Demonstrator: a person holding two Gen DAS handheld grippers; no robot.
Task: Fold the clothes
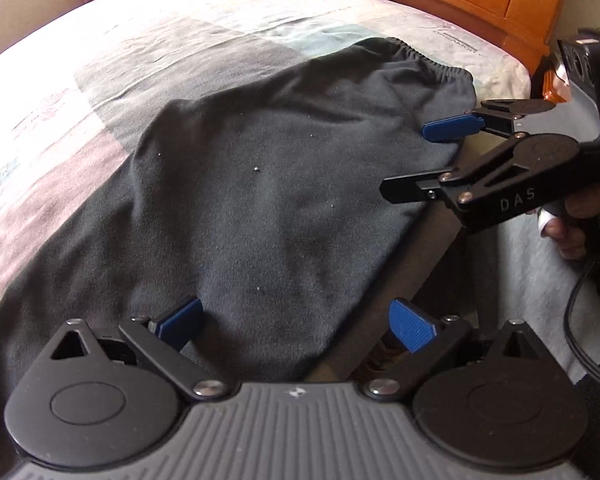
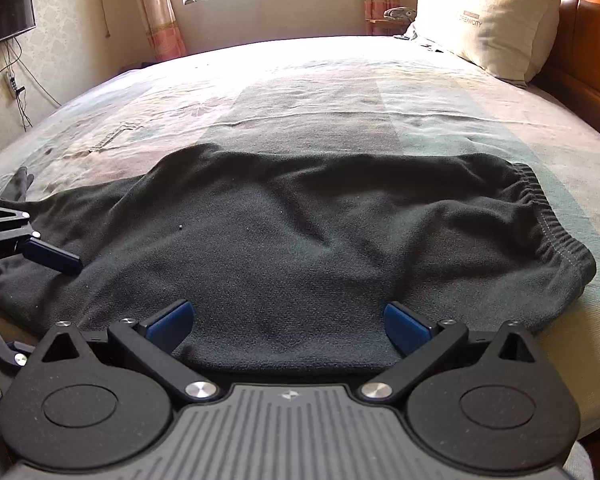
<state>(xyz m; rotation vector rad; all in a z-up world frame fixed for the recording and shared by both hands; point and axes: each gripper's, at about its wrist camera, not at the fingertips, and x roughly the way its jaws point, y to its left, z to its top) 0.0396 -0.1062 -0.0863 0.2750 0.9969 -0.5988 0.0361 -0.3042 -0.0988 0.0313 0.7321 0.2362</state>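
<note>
Both your tongs spread wide, left tongs (image 1: 296, 326) and right tongs (image 2: 290, 322) over dark trousers (image 2: 300, 248), flat on the bed (image 2: 300, 92).

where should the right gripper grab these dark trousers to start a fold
Judging from the pose, grip the trousers by the near hem edge lying flat at the bed's near side, close to the elastic waistband. The right gripper, open, already straddles that edge; come in low from the near side.
</note>
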